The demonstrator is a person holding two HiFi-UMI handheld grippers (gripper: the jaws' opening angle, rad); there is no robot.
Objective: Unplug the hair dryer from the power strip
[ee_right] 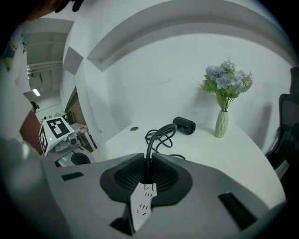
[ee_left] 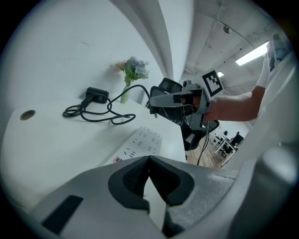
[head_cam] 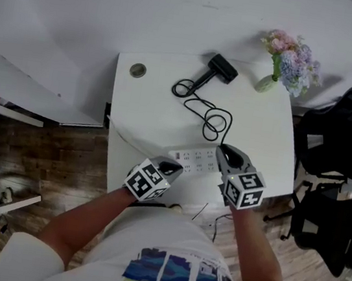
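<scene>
The black hair dryer (head_cam: 221, 68) lies at the far side of the white table (head_cam: 262, 136), and its cord (head_cam: 209, 117) loops toward me. In the right gripper view my right gripper (ee_right: 146, 163) is shut on the plug end of the cord (ee_right: 156, 135), held in the air above the white power strip (ee_right: 142, 203). From the left gripper view the right gripper (ee_left: 154, 100) hangs clear of the power strip (ee_left: 140, 142). My left gripper (ee_left: 148, 158) is shut with nothing between its fingers, hovering by the near left end of the strip (head_cam: 192, 161).
A vase of flowers (head_cam: 286, 58) stands at the table's far right corner. A round cable cap (head_cam: 138, 70) sits at the far left. Black office chairs (head_cam: 339, 148) stand right of the table. The near table edge runs just behind the strip.
</scene>
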